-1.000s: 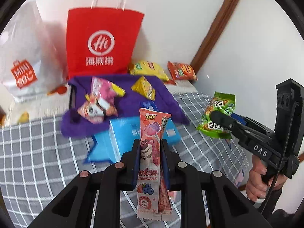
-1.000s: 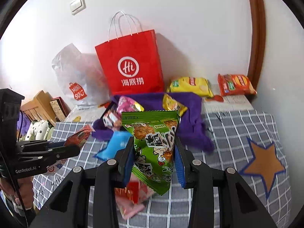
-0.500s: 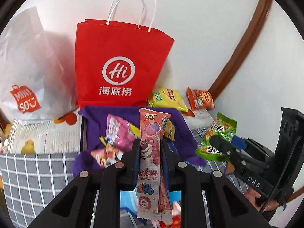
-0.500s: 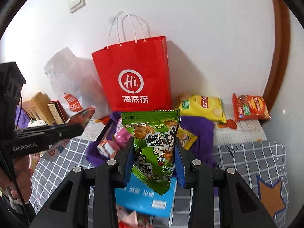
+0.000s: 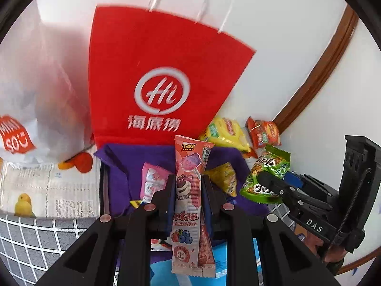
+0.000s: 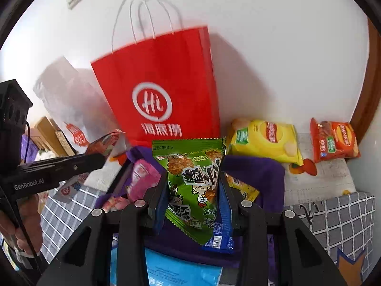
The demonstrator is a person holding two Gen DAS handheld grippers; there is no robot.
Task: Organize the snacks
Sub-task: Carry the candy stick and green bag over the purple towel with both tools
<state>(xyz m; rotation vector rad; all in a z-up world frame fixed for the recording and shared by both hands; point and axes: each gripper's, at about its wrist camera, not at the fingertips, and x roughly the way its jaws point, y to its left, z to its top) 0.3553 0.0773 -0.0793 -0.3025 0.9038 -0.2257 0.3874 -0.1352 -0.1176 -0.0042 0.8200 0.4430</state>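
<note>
My left gripper [image 5: 187, 184] is shut on a long pink Toy Story candy packet [image 5: 189, 190], held upright above the purple-lined box [image 5: 119, 166]. My right gripper [image 6: 193, 188] is shut on a green snack bag [image 6: 194, 178] and a blue packet [image 6: 220, 238] behind it, also over the box [image 6: 259, 171]. The right gripper shows in the left wrist view [image 5: 276, 186] with the green bag [image 5: 266, 176]; the left gripper shows at the left of the right wrist view [image 6: 100, 158]. Pink [image 5: 152, 181] and yellow [image 5: 223, 176] snacks lie in the box.
A red paper bag [image 5: 152, 81] stands against the wall behind the box, a white plastic bag [image 5: 31, 95] to its left. Yellow [image 6: 264, 143] and orange [image 6: 333, 140] chip bags lie at the back right. A light blue packet [image 6: 181, 271] lies below on the grey checked cloth [image 6: 345, 214].
Both grippers have moved forward toward the purple box and red bag, which now loom larger. Each keeps its packet held.
</note>
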